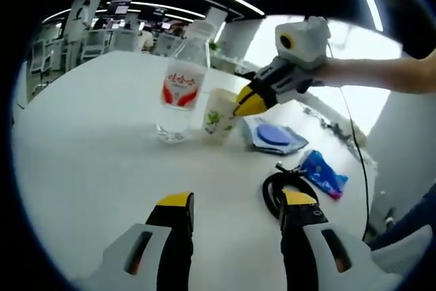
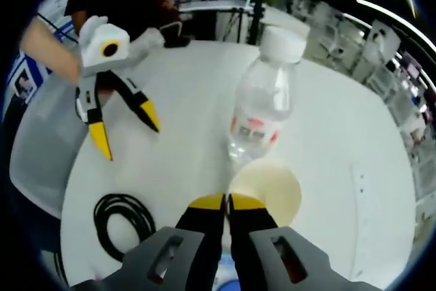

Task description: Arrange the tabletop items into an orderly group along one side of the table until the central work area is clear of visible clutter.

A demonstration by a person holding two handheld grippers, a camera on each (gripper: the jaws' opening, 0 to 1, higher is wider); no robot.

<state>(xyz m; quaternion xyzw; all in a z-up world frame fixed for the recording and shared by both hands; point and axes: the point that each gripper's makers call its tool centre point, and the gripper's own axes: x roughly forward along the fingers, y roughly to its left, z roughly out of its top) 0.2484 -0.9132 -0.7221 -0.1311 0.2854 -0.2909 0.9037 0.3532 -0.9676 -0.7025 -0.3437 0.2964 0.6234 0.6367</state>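
R gripper (image 2: 227,202), grey body w/ yellow-tipped black jaws, is pinched on the near rim of a pale paper cup w/ green print (image 2: 266,190); jaws nearly together, rim between them. In the left gripper view the same gripper (image 1: 248,102) comes in from the right, held by a bare hand and forearm, yellow tips at the cup (image 1: 219,113) rim. Cup stands upright on the white round table (image 2: 354,189), just beside a clear plastic water bottle w/ white cap and red-white label (image 2: 261,100), also upright; cup and bottle look touching or nearly so.

L gripper (image 1: 235,201), same build, hovers over bare tabletop (image 1: 88,161) w/ jaws spread wide, nothing between them. Seen in the right gripper view (image 2: 126,127) its jaws are splayed apart above the table.

Near L gripper's right jaw: coiled black cable (image 1: 276,189) lying flat. Beyond it, a blue plastic packet w/ pink end (image 1: 322,174). Between packet and cup, a clear wrapped pack w/ a blue round shape inside (image 1: 274,134). Cable (image 2: 125,223) also sits left of R gripper.

Bkgd: office desks, ceiling strip lights.
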